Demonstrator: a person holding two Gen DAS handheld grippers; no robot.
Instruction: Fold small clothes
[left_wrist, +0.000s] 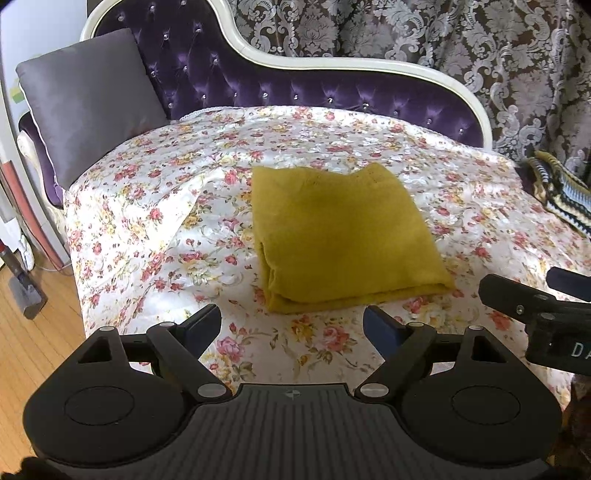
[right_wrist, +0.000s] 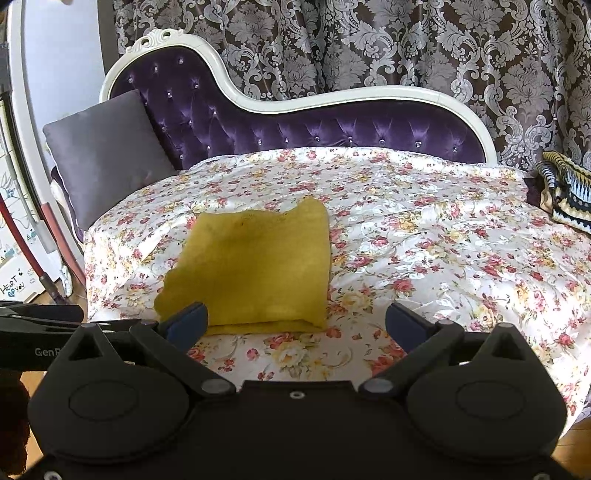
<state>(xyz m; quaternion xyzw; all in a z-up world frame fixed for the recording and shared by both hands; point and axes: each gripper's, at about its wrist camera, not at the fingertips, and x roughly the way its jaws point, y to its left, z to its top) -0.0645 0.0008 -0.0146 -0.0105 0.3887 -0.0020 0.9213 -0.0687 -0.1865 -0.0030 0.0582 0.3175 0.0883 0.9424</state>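
A mustard-yellow knit garment (left_wrist: 340, 236) lies folded into a rough rectangle on the floral bedspread (left_wrist: 155, 206); it also shows in the right wrist view (right_wrist: 255, 266). My left gripper (left_wrist: 291, 325) is open and empty, just in front of the garment's near edge. My right gripper (right_wrist: 295, 325) is open and empty, also just short of the near edge, its left finger over the garment's near left corner. The right gripper's body (left_wrist: 539, 314) shows at the right of the left wrist view.
A grey cushion (left_wrist: 88, 103) leans against the purple tufted backrest (left_wrist: 258, 85) at the back left. A striped knit item (right_wrist: 565, 192) lies at the far right of the floral cover (right_wrist: 443, 236). Patterned curtains hang behind. Wooden floor and a vacuum (left_wrist: 22, 280) are at the left.
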